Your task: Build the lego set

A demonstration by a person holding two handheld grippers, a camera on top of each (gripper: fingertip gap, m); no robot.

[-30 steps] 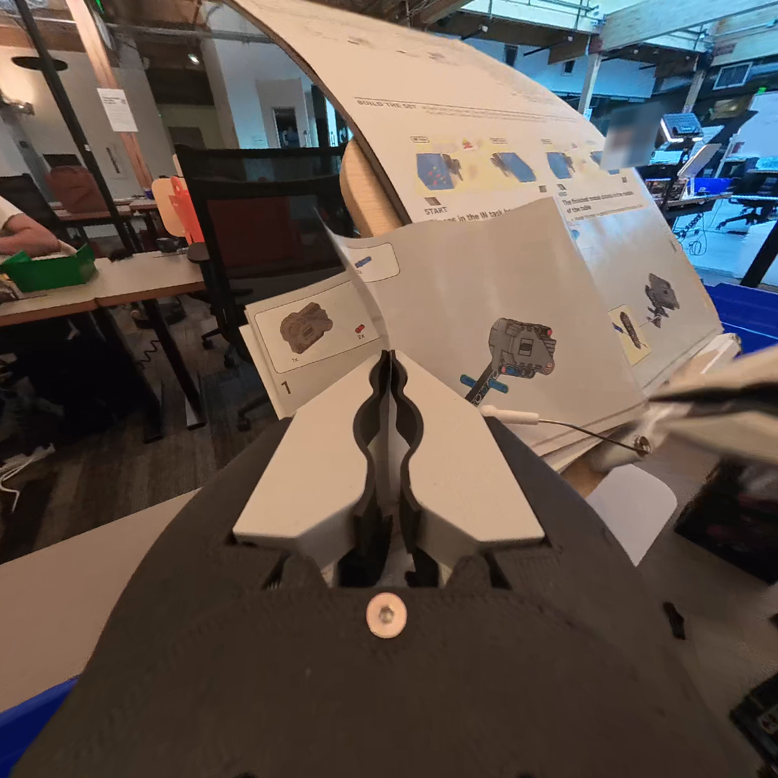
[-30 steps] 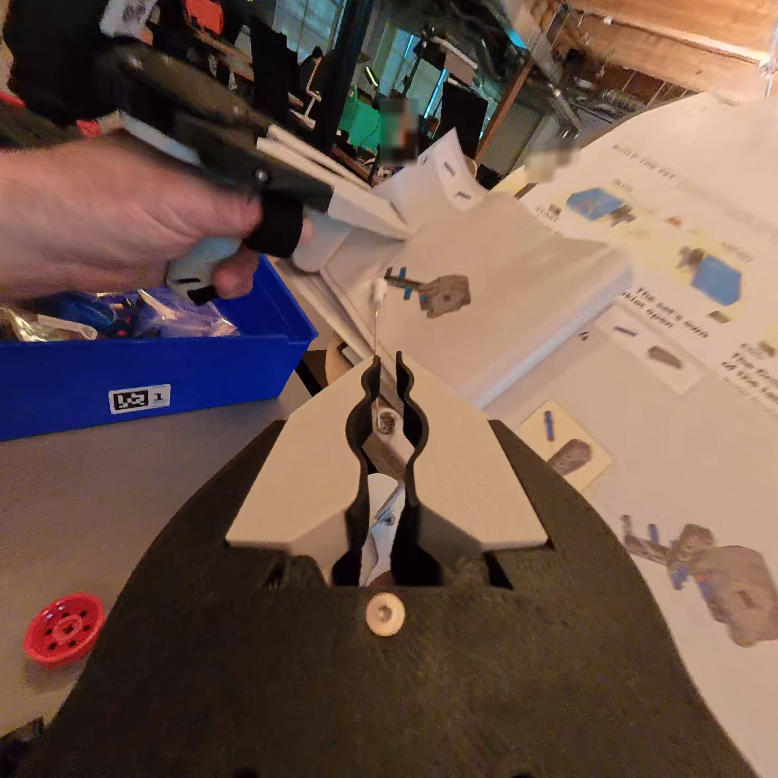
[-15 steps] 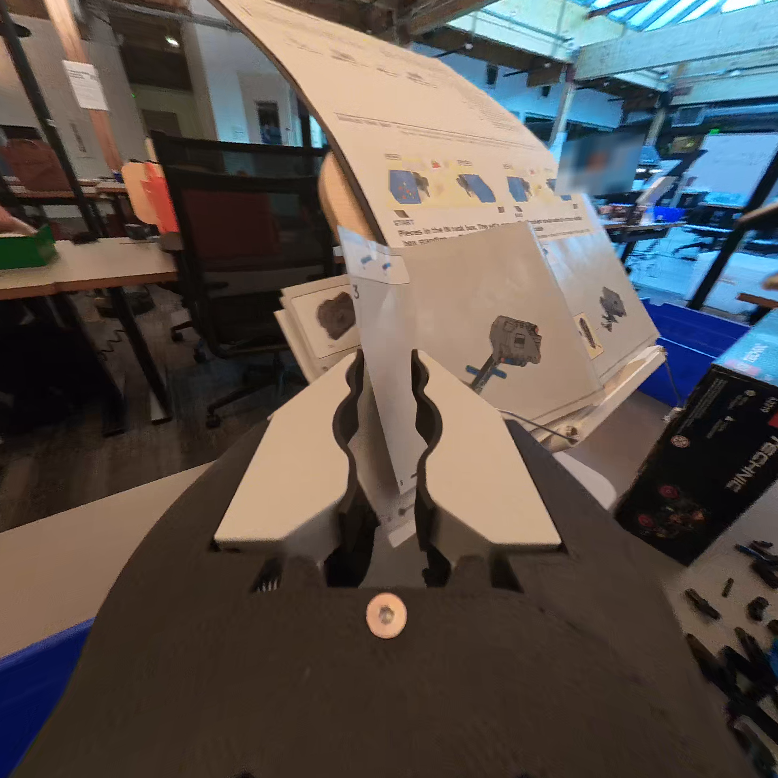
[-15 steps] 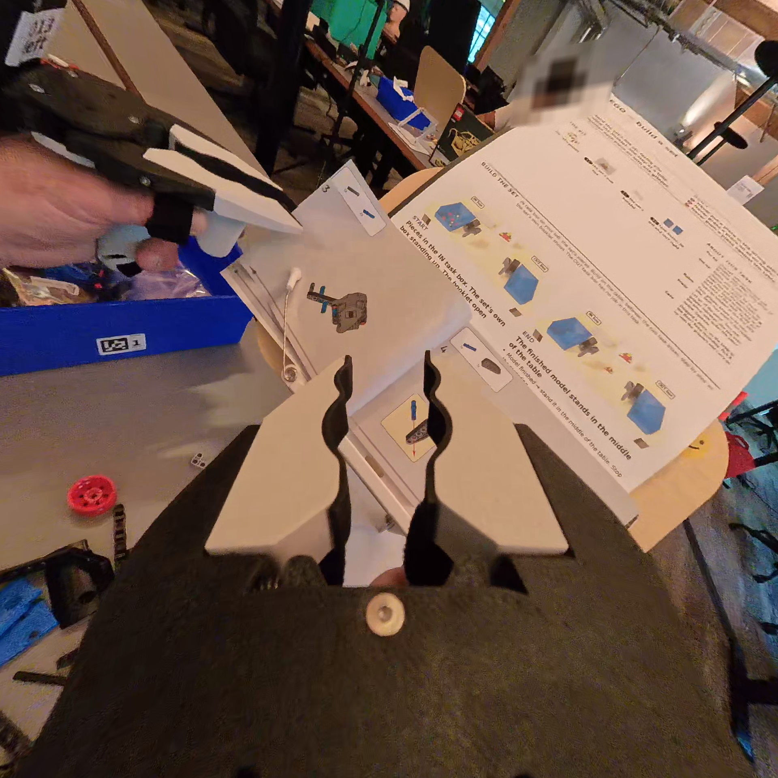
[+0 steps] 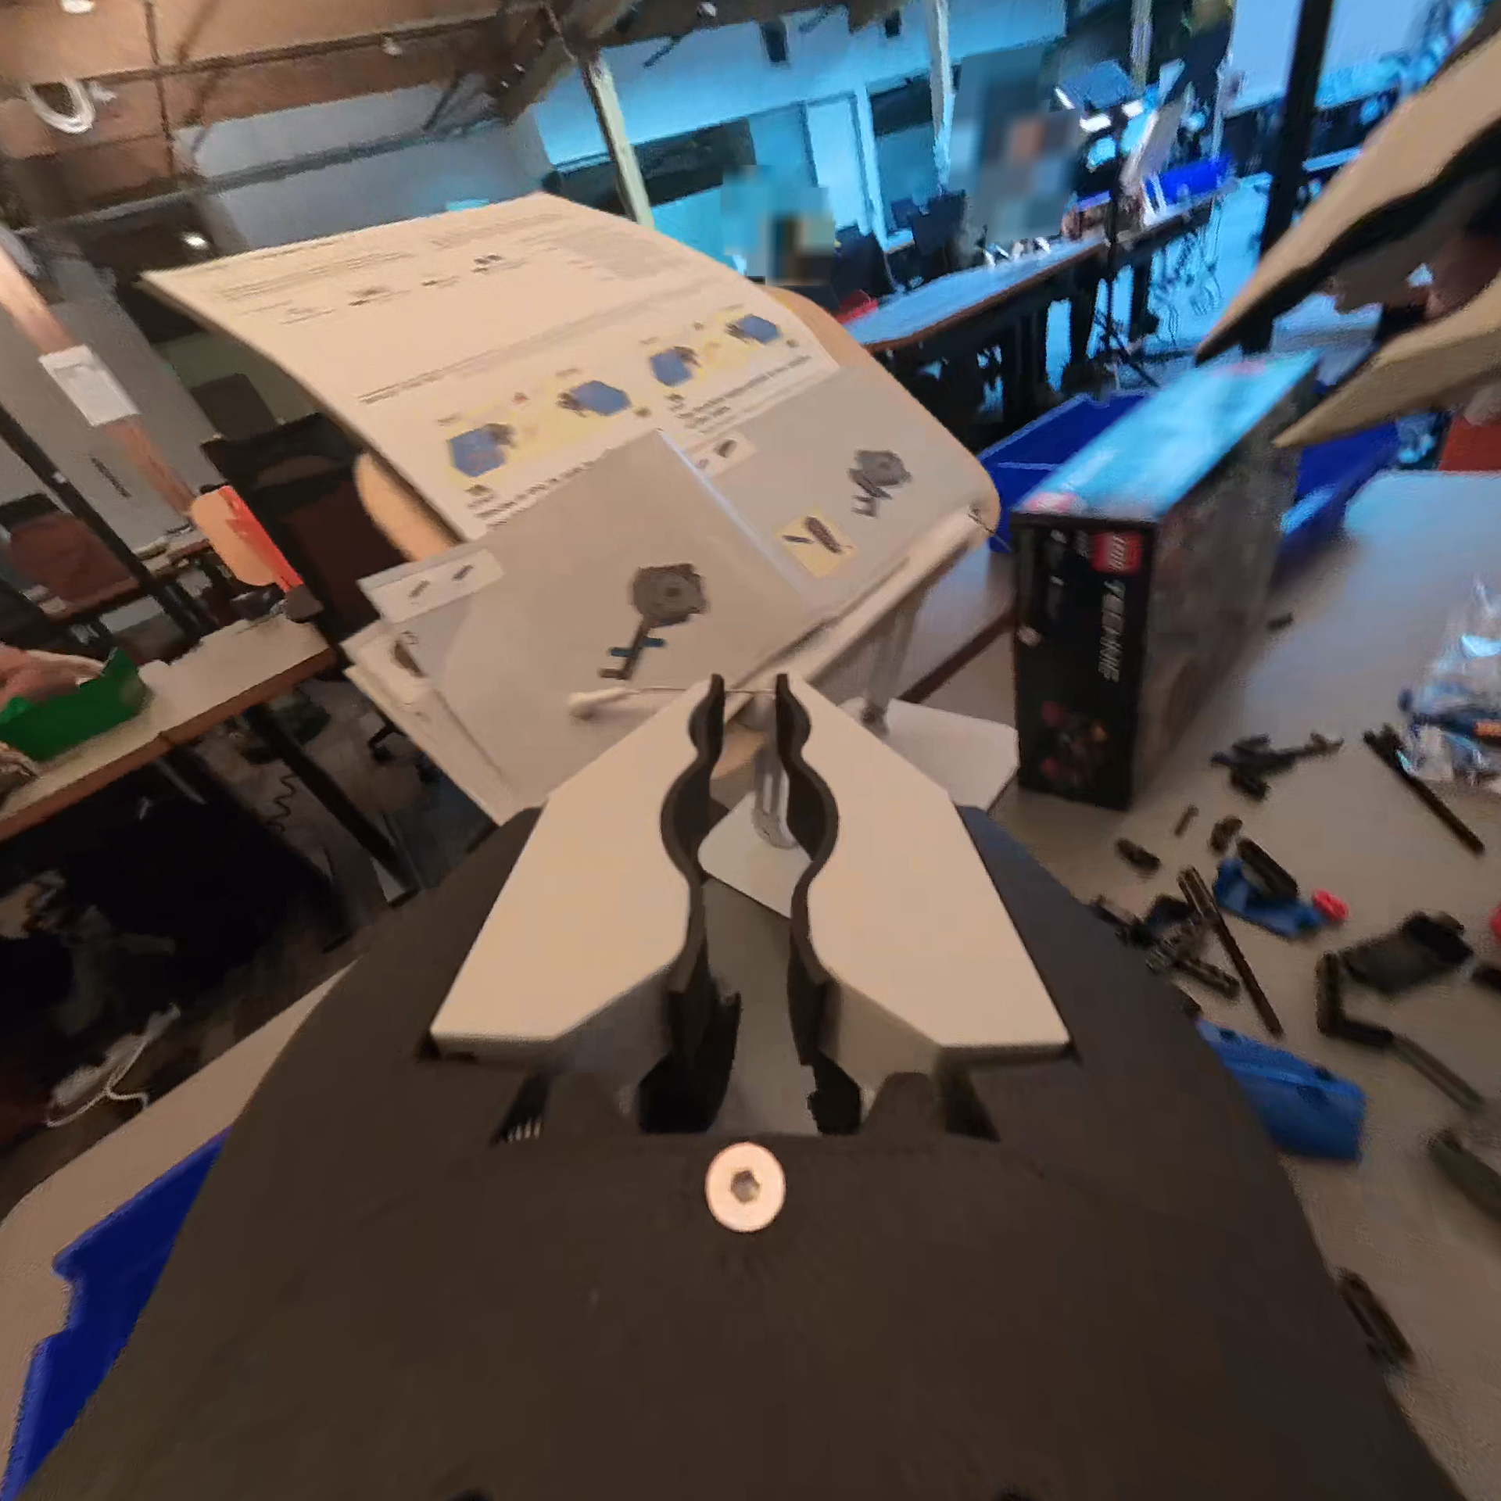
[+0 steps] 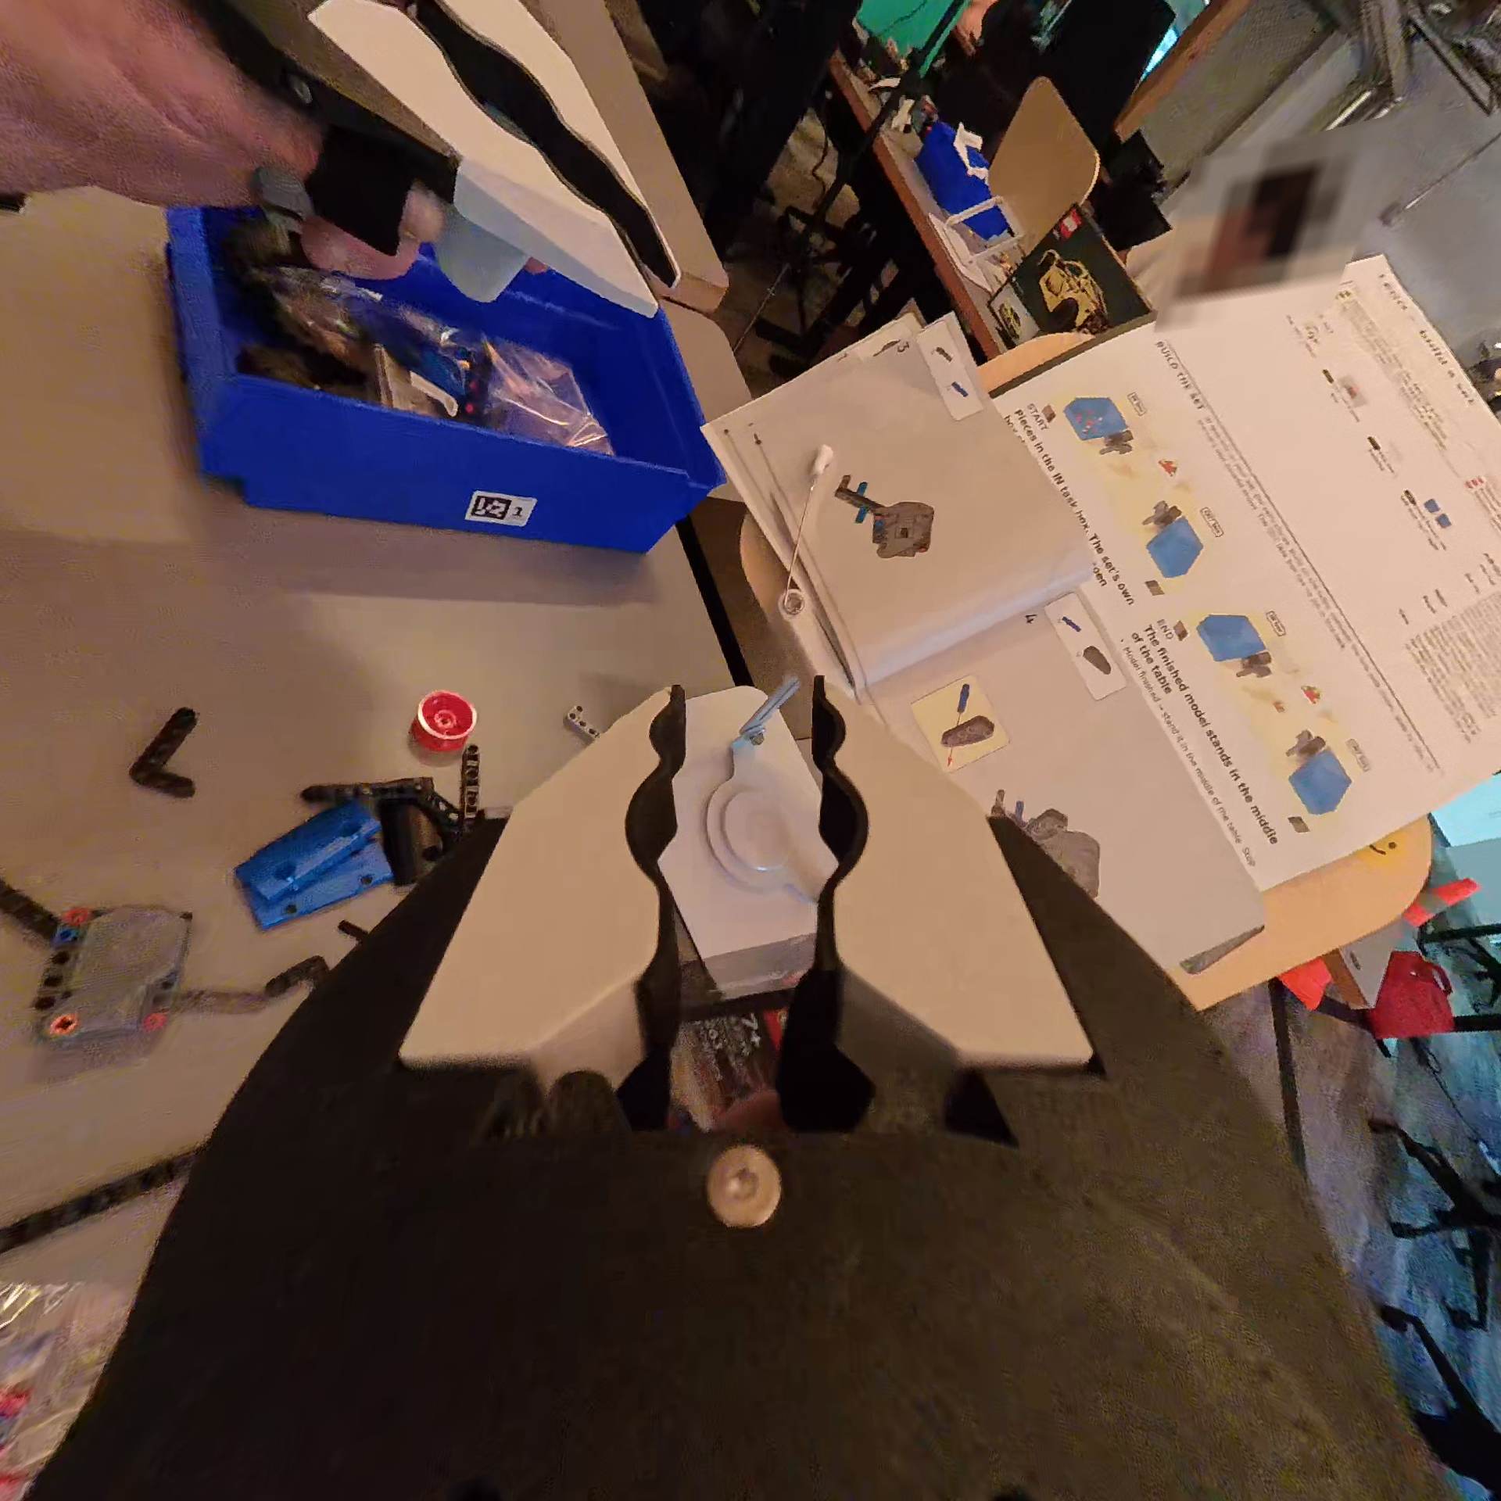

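Note:
The instruction booklet (image 5: pixel 650 568) lies open on a white stand, in front of a large curved instruction sheet (image 5: pixel 528 325). A thin wire clip with a white tip (image 6: pixel 804 528) rests across the booklet's left page (image 6: pixel 918 528). My left gripper (image 5: pixel 743 690) is open and empty, a short way in front of the booklet. My right gripper (image 6: pixel 743 698) is open and empty above the stand's white base (image 6: pixel 755 828). Loose Lego parts lie on the table: a blue panel (image 6: pixel 317 861), a red wheel (image 6: pixel 444 719), a grey block (image 6: pixel 105 975) and black beams (image 5: pixel 1218 934).
A blue bin (image 6: pixel 422 471) with bags of parts stands at the left of the booklet. The black Lego box (image 5: pixel 1137 650) stands upright to the right of the stand. A hand holds the left gripper (image 6: pixel 503 162) above the bin. Another blue bin (image 5: pixel 1048 447) sits behind the box. The left gripper's tips are roughly 15 cm from the right gripper's. Both grippers' tips are roughly 25 cm from the red wheel (image 6: pixel 444 719). The blue panel (image 6: pixel 317 861) is about 25 cm from both grippers' fingertips. The left camera catches it too, in the left wrist view (image 5: pixel 1269 1083). About 25 cm separates my right fingertips from the grey block (image 6: pixel 105 975).
My left gripper let go of the booklet page and opened. My right gripper opened too. Both pulled back from the booklet, and the turned page now lies flat under the wire clip.

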